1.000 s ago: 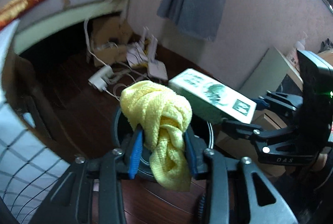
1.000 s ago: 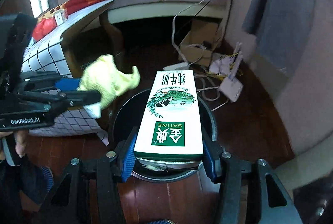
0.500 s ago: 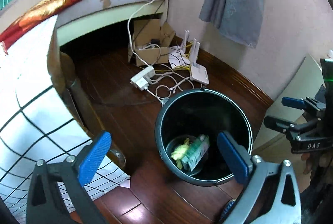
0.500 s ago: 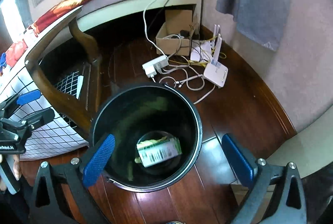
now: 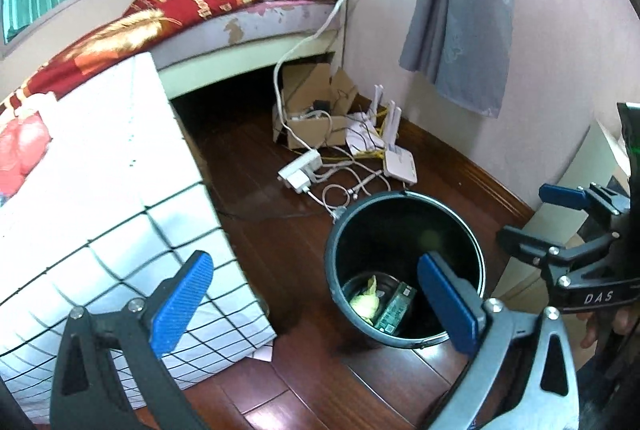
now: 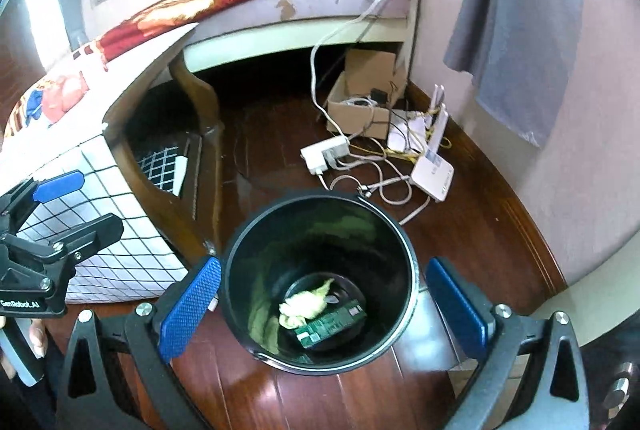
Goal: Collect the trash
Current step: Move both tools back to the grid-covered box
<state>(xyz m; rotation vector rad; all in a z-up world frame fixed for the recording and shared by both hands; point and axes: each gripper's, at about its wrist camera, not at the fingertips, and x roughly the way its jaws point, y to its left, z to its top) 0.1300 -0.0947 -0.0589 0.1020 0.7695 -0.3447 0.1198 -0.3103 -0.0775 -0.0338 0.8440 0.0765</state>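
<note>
Lying in the bin (image 6: 400, 250) are a yellow cloth (image 6: 304, 304) and carton (image 6: 330, 324) (clearest from the right); both tongs, left (image 5: 316, 304) and right (image 6: 324, 308), are hanging spread wide, empty.

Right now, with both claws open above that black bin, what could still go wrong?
Probably little: the yellow cloth and green carton already lie in the bin. Two risks remain. The right gripper hangs straight over the rim, so dropping lower could knock the bin over. Loose cables and a power strip lie just behind the bin and could snag a foot or a gripper.
</note>
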